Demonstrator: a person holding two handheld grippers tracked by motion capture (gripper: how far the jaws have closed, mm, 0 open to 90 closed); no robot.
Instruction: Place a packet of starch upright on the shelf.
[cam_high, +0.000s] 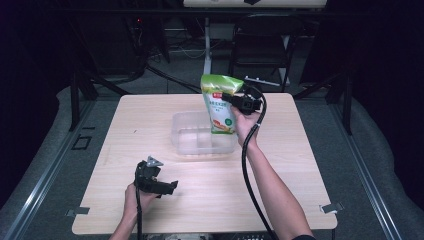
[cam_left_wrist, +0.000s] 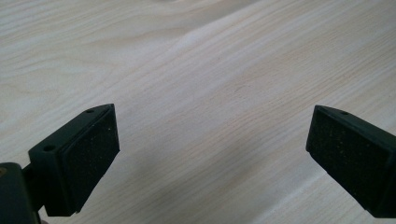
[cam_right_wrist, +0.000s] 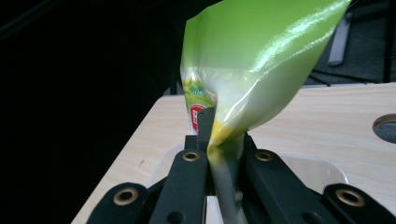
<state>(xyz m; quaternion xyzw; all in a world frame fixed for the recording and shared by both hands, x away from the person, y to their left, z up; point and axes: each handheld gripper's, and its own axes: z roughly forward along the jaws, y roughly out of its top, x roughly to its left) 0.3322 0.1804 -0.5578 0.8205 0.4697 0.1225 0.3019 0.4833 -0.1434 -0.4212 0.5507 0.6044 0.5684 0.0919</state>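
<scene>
A green and white snack bag (cam_high: 219, 102) hangs upright over a clear plastic tub (cam_high: 187, 135) in the middle of the table. My right gripper (cam_high: 235, 101) is shut on the bag's right side near the top. In the right gripper view the black jaws pinch the bag (cam_right_wrist: 252, 70), whose glossy green top flares above my right gripper (cam_right_wrist: 223, 151). My left gripper (cam_high: 167, 186) rests low at the near left of the table, held by a hand. In its own view the left gripper (cam_left_wrist: 212, 154) is open with bare wood between the pads (cam_left_wrist: 91, 154).
The light wooden table (cam_high: 150, 115) ends near the person; dark floor surrounds it. A folding chair (cam_high: 260, 45) and a white post stand beyond the far edge. A round hole (cam_right_wrist: 385, 127) shows in the tabletop in the right gripper view.
</scene>
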